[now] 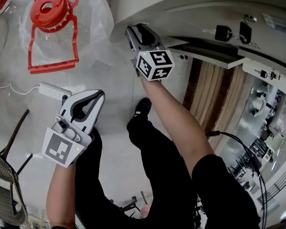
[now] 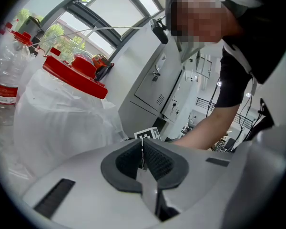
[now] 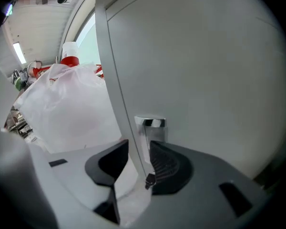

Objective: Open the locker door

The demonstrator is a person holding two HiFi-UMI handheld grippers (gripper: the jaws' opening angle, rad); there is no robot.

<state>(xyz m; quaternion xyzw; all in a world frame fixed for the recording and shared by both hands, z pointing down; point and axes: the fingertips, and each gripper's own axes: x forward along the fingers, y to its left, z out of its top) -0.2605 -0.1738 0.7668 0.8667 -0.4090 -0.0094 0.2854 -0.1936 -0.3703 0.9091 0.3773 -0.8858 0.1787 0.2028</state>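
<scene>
The grey locker [image 1: 200, 6] fills the top right of the head view, and one of its doors [image 1: 214, 51] stands ajar. My right gripper [image 1: 136, 30] reaches up to the locker's left side. In the right gripper view it [image 3: 139, 148] is open, and the door's [image 3: 205, 80] narrow edge [image 3: 117, 94] runs down between the two pads without either one pressing on it. A chrome handle [image 3: 150, 124] sits on the door just past the jaws. My left gripper [image 1: 96, 95] hangs lower at the left, away from the locker, shut [image 2: 143, 147] with nothing in it.
A large clear water jug with a red cap [image 1: 51, 11] [image 2: 74, 73], wrapped in plastic, stands left of the locker. A white power strip [image 1: 52, 90] lies on the floor and a chair [image 1: 5, 175] is at lower left. Keys [image 1: 224, 32] hang in other locker doors.
</scene>
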